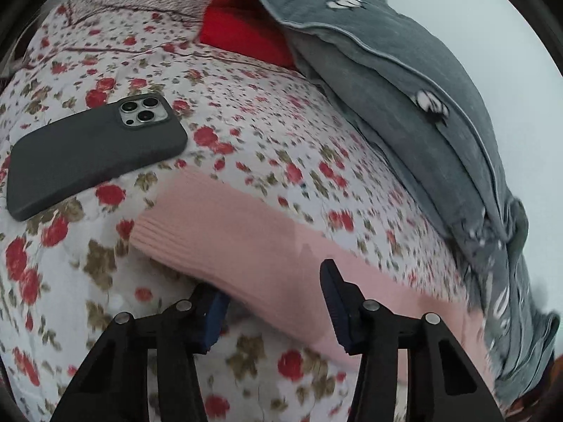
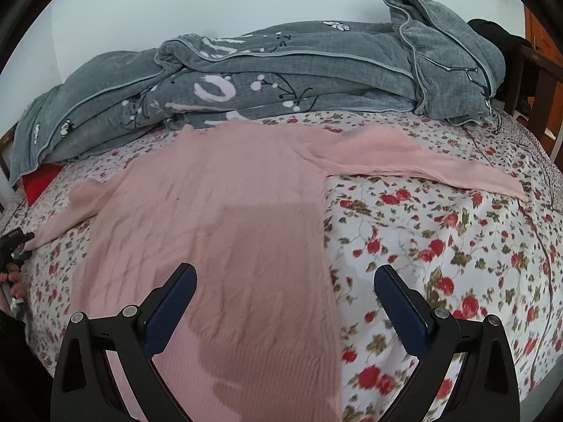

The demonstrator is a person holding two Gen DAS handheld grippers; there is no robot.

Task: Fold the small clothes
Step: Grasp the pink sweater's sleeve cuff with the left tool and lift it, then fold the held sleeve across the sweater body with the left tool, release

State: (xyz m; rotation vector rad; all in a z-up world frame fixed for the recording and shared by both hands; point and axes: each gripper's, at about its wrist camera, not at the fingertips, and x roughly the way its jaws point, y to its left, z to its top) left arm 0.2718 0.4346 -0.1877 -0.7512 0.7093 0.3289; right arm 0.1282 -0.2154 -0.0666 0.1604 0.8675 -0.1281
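A pink knitted sweater lies flat on the floral bedsheet, both sleeves spread out sideways. In the left wrist view its left sleeve runs across the sheet and passes between the fingers of my left gripper. One fingertip sits at the sleeve's near edge, the other rests over the fabric; the jaws stand partly apart and the pads are not pressing. My right gripper hovers wide open over the sweater's body near its right side edge, holding nothing.
A dark phone lies on the sheet left of the sleeve cuff. A bunched grey quilt runs along the wall, with a red pillow under its end. Wooden furniture stands at the far right. A hand shows at the left edge.
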